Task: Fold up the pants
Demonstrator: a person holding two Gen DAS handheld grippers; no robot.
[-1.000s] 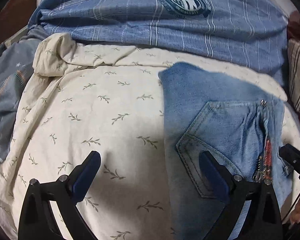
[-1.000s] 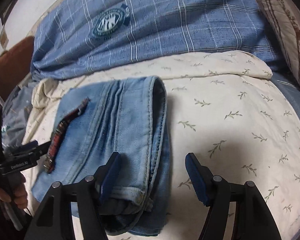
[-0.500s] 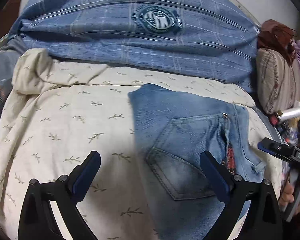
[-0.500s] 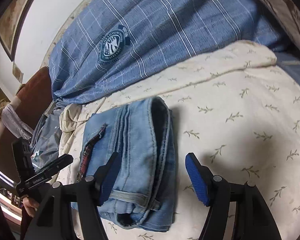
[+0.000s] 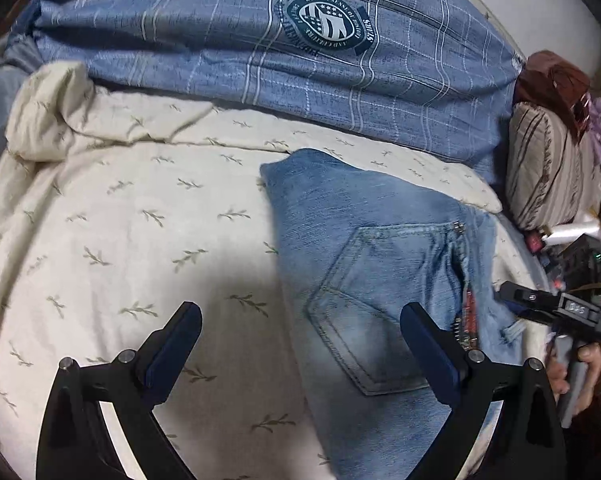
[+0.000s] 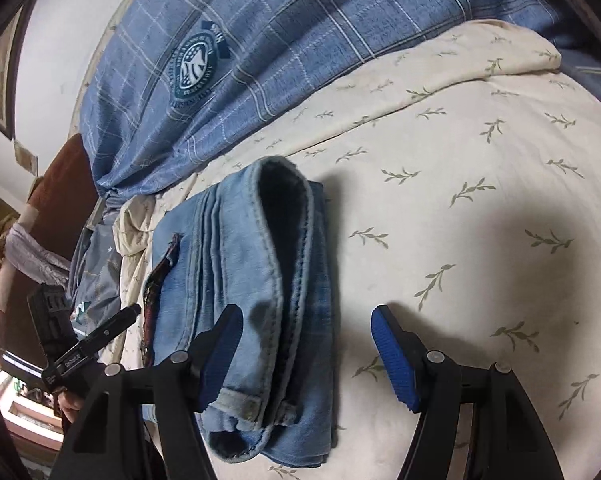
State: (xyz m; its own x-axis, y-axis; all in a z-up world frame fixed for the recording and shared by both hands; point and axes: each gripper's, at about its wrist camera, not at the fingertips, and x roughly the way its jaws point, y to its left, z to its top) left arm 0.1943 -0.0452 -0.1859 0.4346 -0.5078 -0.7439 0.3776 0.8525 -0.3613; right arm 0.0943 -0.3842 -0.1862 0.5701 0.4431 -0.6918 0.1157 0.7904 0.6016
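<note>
Both grippers have pulled back and up from the jeans (image 5: 364, 280) over the last 1 s: in the left wrist view the denim has slid from the right edge toward the middle and looks smaller, and in the right wrist view the camera has tilted so more wall shows beyond the jeans. Nothing about the jeans themselves has shifted, so my read is the fold is done and this is the retreat. Left gripper (image 5: 300, 340) hangs above the jeans' left edge, jaws spread wide, holding nothing. Right gripper (image 6: 306, 354) hangs over the jeans' right edge, near the hems, jaws spread too, empty. Jeans lie as 1 compact folded stack on the cream leaf-print bedspread (image 5: 132, 216), back pocket up, the blue plaid duvet (image 5: 260, 48) just beyond them. Count: 1 pair of jeans, 2 grippers, 1 back pocket (image 5: 384, 312) showing, 1 red patterned strip (image 6: 160, 276) along the waist, 1 crest logo (image 5: 328, 26) on the duvet, 1 striped pillow (image 5: 548, 168) to the right of the jeans. Layers in the stack are too bunched at the hem end to count. Small clutter beyond the pillow is too blurred to name.
</note>
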